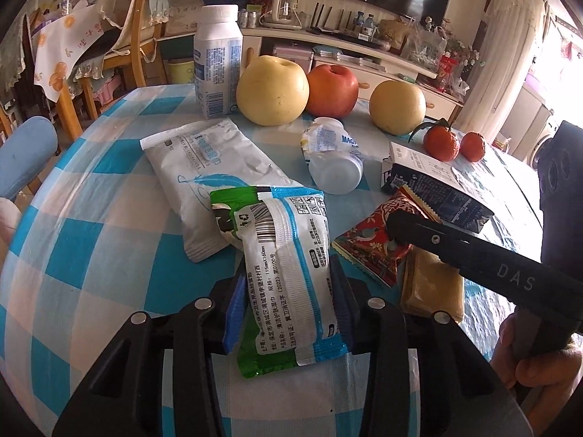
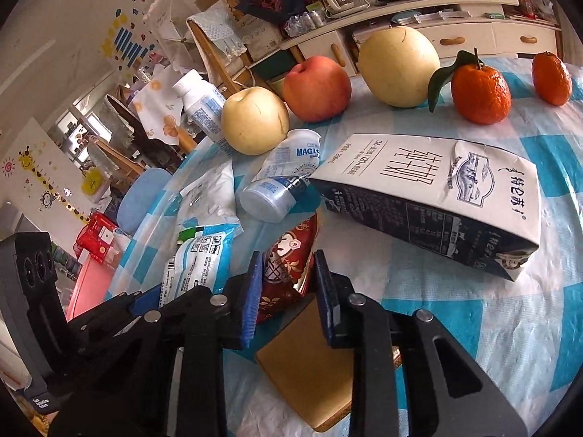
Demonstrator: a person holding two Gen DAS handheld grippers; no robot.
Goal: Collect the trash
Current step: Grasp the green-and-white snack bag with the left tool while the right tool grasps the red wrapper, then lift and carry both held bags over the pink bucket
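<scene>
left wrist: left gripper point(image 1: 288, 284) pinching wipes packet point(image 1: 288, 255), right gripper point(image 2: 288, 284) red wrapper point(image 2: 288, 273)

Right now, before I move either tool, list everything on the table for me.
wet-wipe pack: one, white, blue and green, near edge, in left grip
red snack wrapper: one, red and gold, centre, in right grip
gold packet: one, under the wrapper
milk carton: one, white and navy, lying right
small bottle: one, white, on its side, centre
tissue pack: one, white, left
tall bottle: one, white, upright, far
pears: two, yellow, far
apple: one, red, between pears
tangerines: two, orange, far right
left hand-held gripper: shut
right hand-held gripper: shut
</scene>
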